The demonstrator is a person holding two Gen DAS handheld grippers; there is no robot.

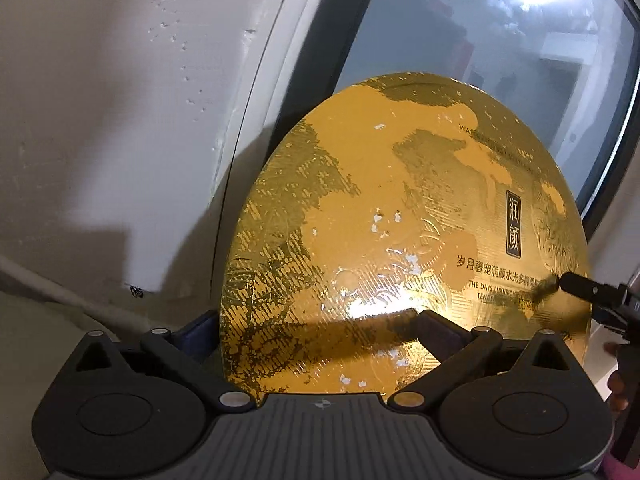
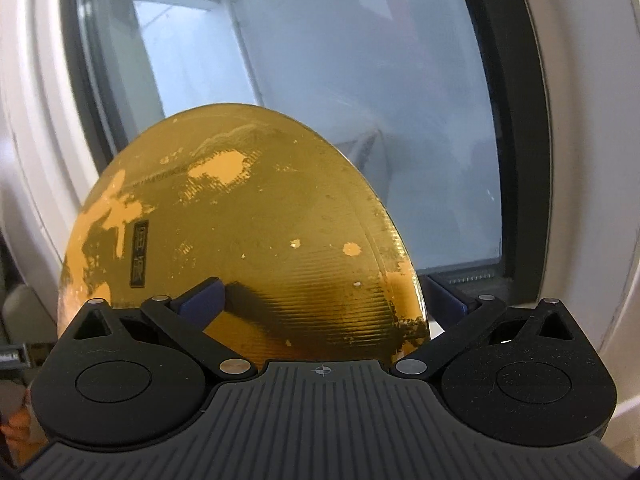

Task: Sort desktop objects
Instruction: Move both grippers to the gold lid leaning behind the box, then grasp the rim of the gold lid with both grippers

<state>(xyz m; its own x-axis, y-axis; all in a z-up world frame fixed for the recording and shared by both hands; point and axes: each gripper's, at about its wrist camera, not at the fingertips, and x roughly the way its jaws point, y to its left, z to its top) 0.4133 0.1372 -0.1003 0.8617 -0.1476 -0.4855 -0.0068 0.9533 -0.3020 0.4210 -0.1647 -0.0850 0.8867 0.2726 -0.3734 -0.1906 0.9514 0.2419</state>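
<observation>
Gold disc pinched at both edges, held up before the window.

Left gripper (image 1: 316, 332) and right gripper (image 2: 322, 296) each clamp the disc (image 1: 400, 240) edge-on against the window (image 2: 340, 100); I judge uneven pull could twist the slick foil free.

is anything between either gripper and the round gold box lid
Nothing visible. The round gold box lid already sits between the fingers of the left gripper and of the right gripper, one at each side of its rim, in front of the frosted window.
</observation>
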